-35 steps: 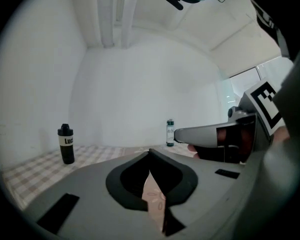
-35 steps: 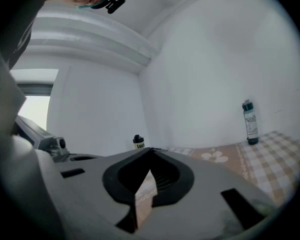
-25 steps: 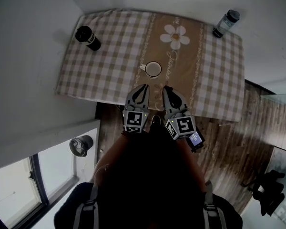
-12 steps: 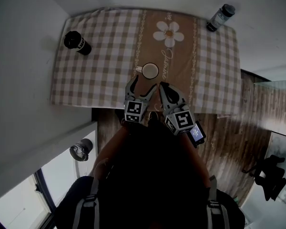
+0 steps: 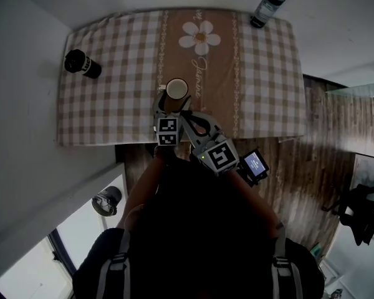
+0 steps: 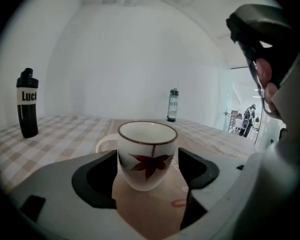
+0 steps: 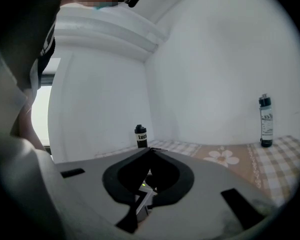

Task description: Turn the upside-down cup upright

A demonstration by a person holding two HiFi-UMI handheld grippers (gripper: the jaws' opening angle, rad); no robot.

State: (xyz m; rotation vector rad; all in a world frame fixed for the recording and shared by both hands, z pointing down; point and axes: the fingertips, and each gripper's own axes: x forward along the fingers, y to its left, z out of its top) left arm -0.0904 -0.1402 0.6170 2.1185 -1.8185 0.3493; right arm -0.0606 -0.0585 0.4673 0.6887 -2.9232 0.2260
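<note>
A small white cup (image 5: 177,90) with a brown rim and a red leaf print (image 6: 147,155) stands on the checked tablecloth (image 5: 112,104) near the front edge. Its wide rimmed end faces up and a handle shows at its left. My left gripper (image 5: 171,104) is open, its jaws having just been opening. The cup stands between them (image 6: 147,171) with the pads beside it, not pressing. My right gripper (image 5: 187,114) is shut and empty (image 7: 150,150), just right of and behind the left one.
A black bottle (image 5: 82,64) stands at the table's left side and a clear bottle with a dark cap (image 5: 265,6) at the far right corner. A white wall runs along the left. Wooden floor lies below the front edge.
The left gripper's jaws have opened, and it has moved forward and down until they flank the cup. The right gripper has shifted left, close to the left one.
</note>
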